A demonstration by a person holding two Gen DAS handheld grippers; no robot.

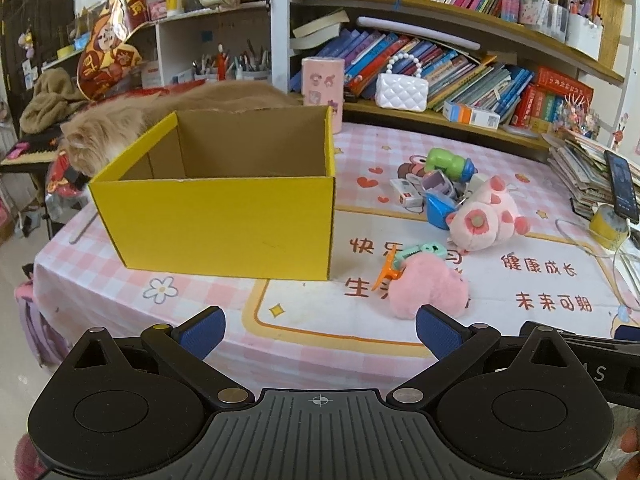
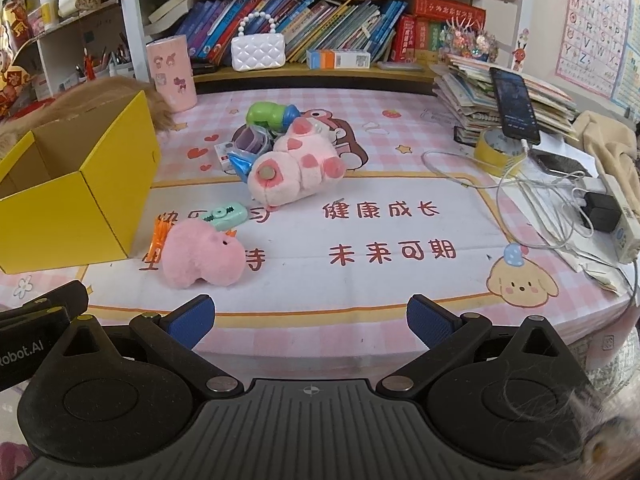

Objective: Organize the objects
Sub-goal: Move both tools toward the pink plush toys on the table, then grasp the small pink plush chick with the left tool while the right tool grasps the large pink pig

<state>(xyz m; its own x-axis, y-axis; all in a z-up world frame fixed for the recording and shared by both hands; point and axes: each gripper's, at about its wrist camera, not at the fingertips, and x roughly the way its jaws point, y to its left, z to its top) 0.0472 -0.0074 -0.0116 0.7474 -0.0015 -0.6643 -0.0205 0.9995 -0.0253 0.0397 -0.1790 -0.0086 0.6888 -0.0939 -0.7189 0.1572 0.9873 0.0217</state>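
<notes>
Right gripper (image 2: 310,322) spread wide, empty, hovering at table edge; left gripper (image 1: 320,332) likewise spread, nothing btwn pads. Yellow box (image 1: 216,216) empty, open top. Fluffy pink toy (image 2: 202,256) lies just right of the box, touching orange clip (image 2: 159,236) & mint clip (image 2: 222,216). Spotted plush (image 2: 296,168) + small toys heaped farther right of box. Judgement: grab fluffy toy first w/ right, squeeze its middle, lift clear of clips, drop over box rim.

A child's room at home: crammed bookshelves (image 2: 304,20), a cartoon-printed tablecloth (image 2: 380,232), plush toys (image 2: 292,172) and an alphabet poster (image 2: 596,36).
</notes>
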